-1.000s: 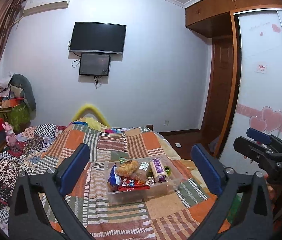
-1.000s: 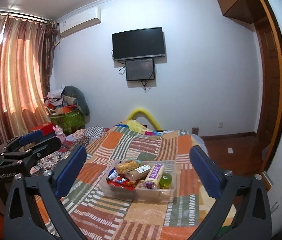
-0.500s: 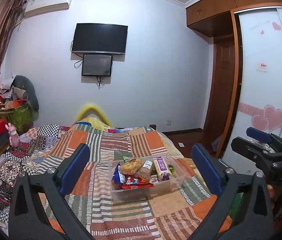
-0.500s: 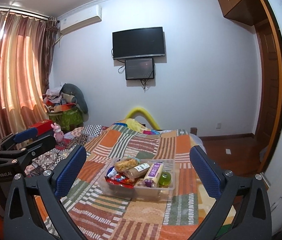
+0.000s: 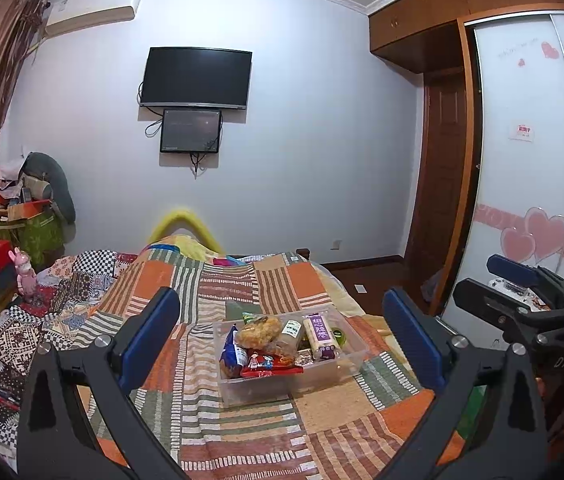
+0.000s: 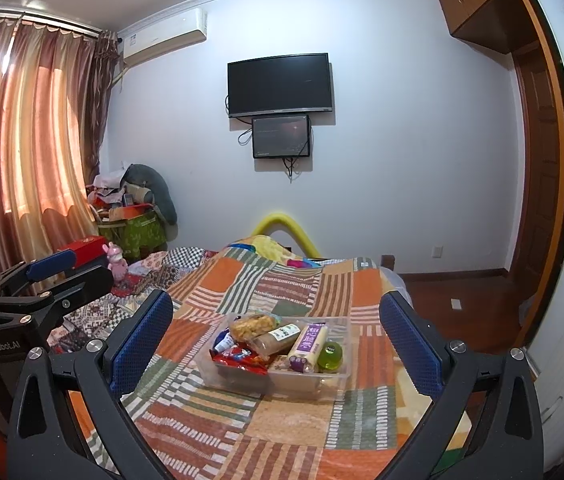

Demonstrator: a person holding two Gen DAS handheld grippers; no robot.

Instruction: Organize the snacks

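Note:
A clear plastic bin [image 5: 322, 376] [image 6: 217, 372] sits on the patchwork bedspread, filled with snacks: a purple-labelled pack [image 5: 319, 332] [image 6: 308, 342], a golden crispy bag [image 5: 259, 330] [image 6: 251, 324], a red packet [image 5: 269, 362] [image 6: 237, 356], a blue packet [image 5: 231, 354] and a green round jelly [image 6: 330, 356]. My left gripper [image 5: 282, 348] is open and empty, held above and short of the bin. My right gripper [image 6: 275, 344] is open and empty, likewise short of the bin. Each gripper shows at the edge of the other's view.
The bedspread [image 5: 233, 432] covers the bed, with rumpled quilts [image 5: 21, 328] on its left side. A cluttered pile and a green bag [image 6: 133, 232] stand by the curtain. A wardrobe with sliding doors [image 5: 522, 208] is on the right. A TV [image 6: 279, 84] hangs on the far wall.
Both grippers have moved slightly; the bin sits a little further right in the left wrist view and nearer the middle in the right wrist view. Both stay open and empty.

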